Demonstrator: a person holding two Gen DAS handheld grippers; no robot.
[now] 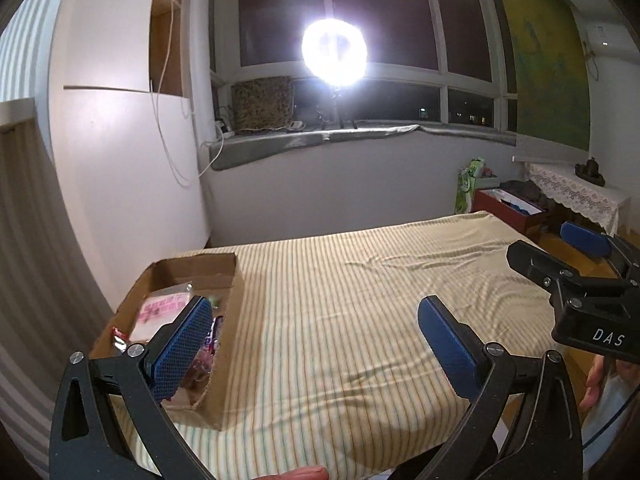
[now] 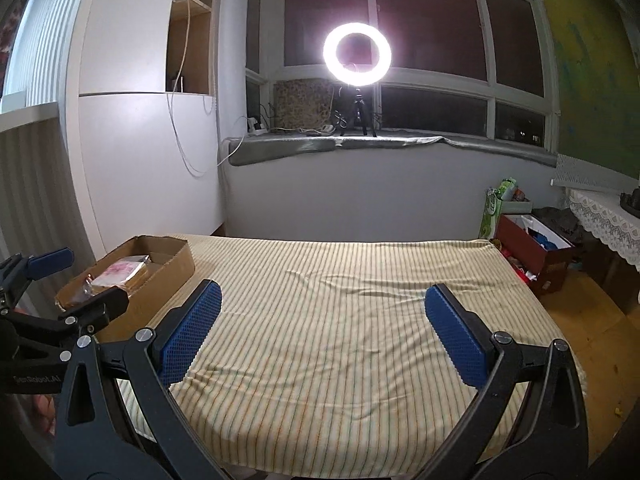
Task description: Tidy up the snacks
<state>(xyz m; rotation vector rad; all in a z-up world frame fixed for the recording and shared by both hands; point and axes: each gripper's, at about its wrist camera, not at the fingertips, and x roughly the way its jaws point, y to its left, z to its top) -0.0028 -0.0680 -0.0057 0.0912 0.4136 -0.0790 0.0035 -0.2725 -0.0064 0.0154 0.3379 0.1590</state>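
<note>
Both my grippers are spread wide and hold nothing: left gripper (image 1: 316, 344) hangs over the near left of the striped worktop (image 1: 340, 300), its left pad in front of the cardboard box (image 1: 228, 344); right gripper (image 2: 322, 334) over the near middle. Snacks sit inside the box at the worktop's left edge, a pink-printed packet (image 1: 160, 312) on top. The cloth beside the box is bare.

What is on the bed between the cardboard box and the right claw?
Nothing but bare striped sheet. In the right wrist view, the cardboard box with snack packets sits at the left edge, and the stretch over to the open right claw holds no snacks.
</note>
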